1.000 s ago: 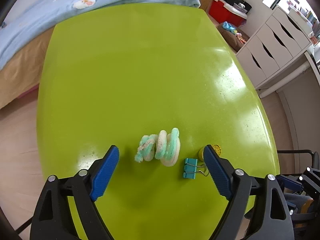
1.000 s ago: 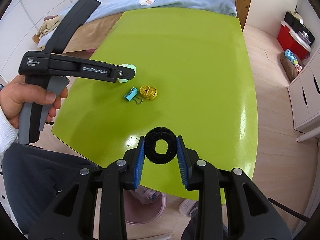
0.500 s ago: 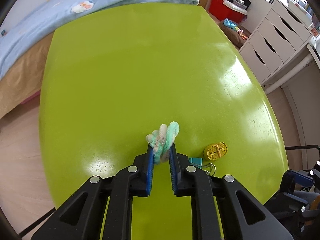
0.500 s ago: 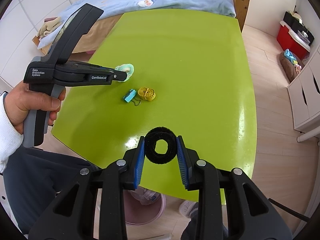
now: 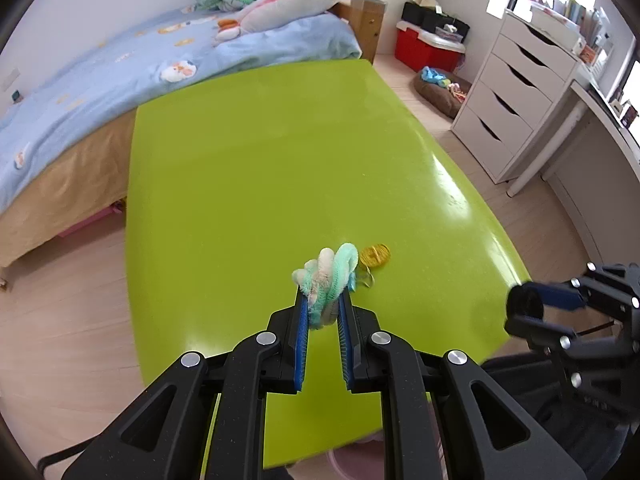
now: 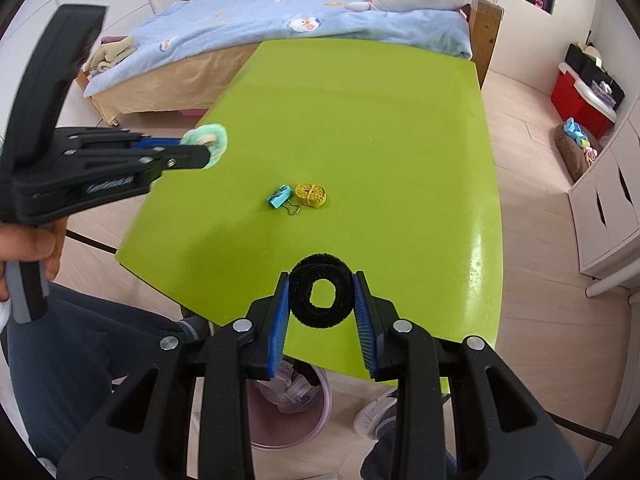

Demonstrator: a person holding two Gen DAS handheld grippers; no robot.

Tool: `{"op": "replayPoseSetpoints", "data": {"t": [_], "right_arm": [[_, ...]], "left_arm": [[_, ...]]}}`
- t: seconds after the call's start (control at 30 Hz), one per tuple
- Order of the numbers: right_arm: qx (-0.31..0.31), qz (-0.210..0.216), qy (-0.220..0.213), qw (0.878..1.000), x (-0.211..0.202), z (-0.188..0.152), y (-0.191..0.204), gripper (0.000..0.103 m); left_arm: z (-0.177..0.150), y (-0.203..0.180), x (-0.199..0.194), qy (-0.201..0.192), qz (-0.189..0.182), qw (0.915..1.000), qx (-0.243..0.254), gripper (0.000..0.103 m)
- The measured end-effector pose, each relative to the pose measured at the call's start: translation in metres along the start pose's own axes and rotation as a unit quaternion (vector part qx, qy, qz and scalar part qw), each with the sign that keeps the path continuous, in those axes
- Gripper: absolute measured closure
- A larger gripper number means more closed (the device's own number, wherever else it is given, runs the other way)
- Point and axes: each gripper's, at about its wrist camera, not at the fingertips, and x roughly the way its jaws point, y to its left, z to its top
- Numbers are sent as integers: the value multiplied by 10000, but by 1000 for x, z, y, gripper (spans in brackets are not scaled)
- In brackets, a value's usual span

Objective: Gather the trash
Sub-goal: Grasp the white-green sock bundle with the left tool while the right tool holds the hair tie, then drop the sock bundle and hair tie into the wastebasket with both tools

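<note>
The left tool (image 5: 323, 303) clenches a green-white scrunchie (image 5: 327, 276) above the worktop (image 5: 280, 168). The right tool (image 6: 321, 295) grips a black ring (image 6: 321, 296) over the worktop's near edge.

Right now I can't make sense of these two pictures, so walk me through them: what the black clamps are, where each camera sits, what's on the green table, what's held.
There is no robot: a person holds a two-finger clamp tool in each hand, and each tool carries a camera that looks along its fingers.

In the left tool's view, the left gripper pinches a fuzzy mint-and-white coil.

In the right tool's view, the right gripper holds a black fuzzy ring.

On the green table lie a teal binder clip and a yellow roll. A pink bin stands underneath.
</note>
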Motion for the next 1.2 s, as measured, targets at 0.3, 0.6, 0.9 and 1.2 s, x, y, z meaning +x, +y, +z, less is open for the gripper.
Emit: {"op": "replayPoseSetpoints", "data": {"t": [0.3,0.6,0.9,1.2], "right_arm": [[-152,3,-269,9995,-37,-24,16,72],[-294,226,-408,9985,-68,-66,38,72],[-410,607,-162,9972,-66,-98,59,72],[-401,684,-43,9968,-56,-107,63,25]], "left_arm": [[-56,-27,-56,-325,-169,9992,156,89],[-109,-47,-86,-449,-394,9981,116,89],[-147,-51,-98,-388,-560,9977,-20,89],[-153,-48,-99,-372,-600,9975,-62,89]]}}
